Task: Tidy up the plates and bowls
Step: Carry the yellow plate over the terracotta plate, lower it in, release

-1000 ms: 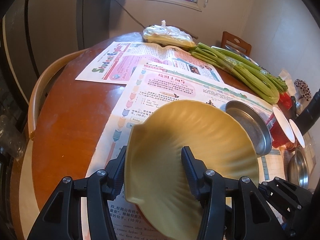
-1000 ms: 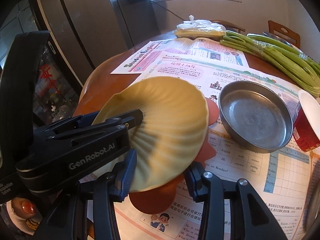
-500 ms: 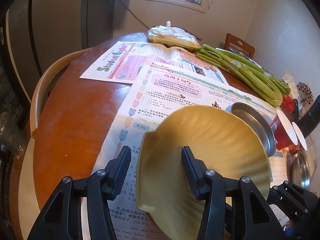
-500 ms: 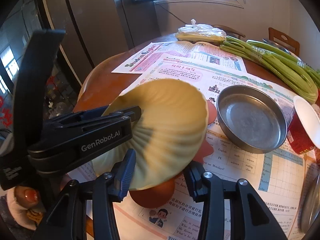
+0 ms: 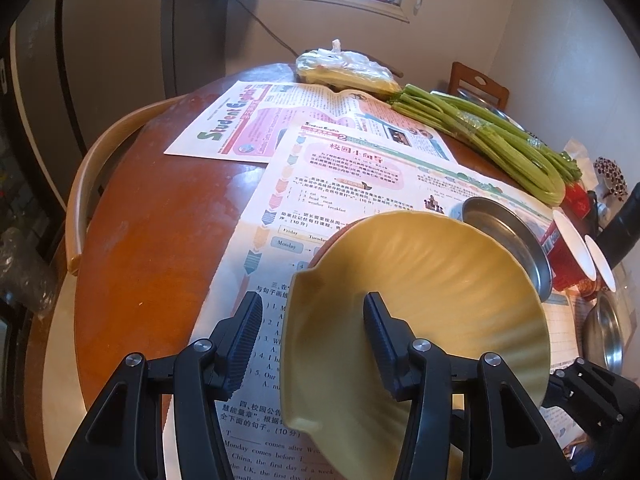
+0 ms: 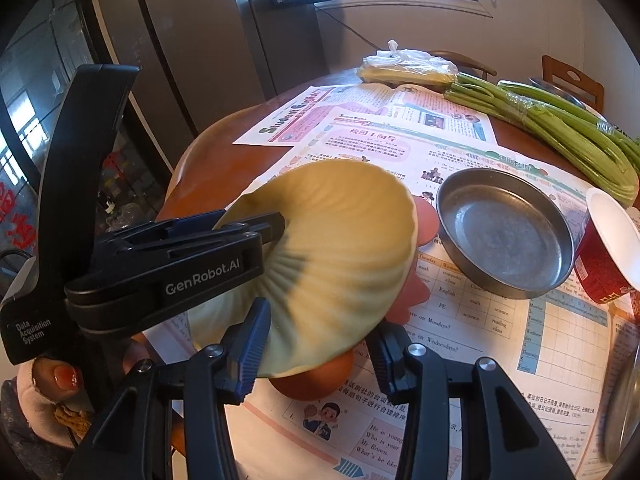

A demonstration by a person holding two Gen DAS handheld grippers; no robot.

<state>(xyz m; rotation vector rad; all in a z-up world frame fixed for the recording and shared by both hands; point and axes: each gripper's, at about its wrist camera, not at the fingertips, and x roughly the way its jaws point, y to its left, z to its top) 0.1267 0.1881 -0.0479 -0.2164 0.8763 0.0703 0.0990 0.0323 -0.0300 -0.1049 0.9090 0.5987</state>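
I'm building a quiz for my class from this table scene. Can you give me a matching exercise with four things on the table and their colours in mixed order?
Things:
1. shell-shaped plate
2. round metal dish
3. celery bunch
4. cup, its side

Colours:
A. green
B. red
C. yellow
D. grey

Pairs: 1-C; 2-D; 3-A; 4-B

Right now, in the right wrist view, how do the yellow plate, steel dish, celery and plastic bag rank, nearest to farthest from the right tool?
From the right tool:
1. yellow plate, at its tips.
2. steel dish, to the right.
3. celery, far right.
4. plastic bag, at the back.
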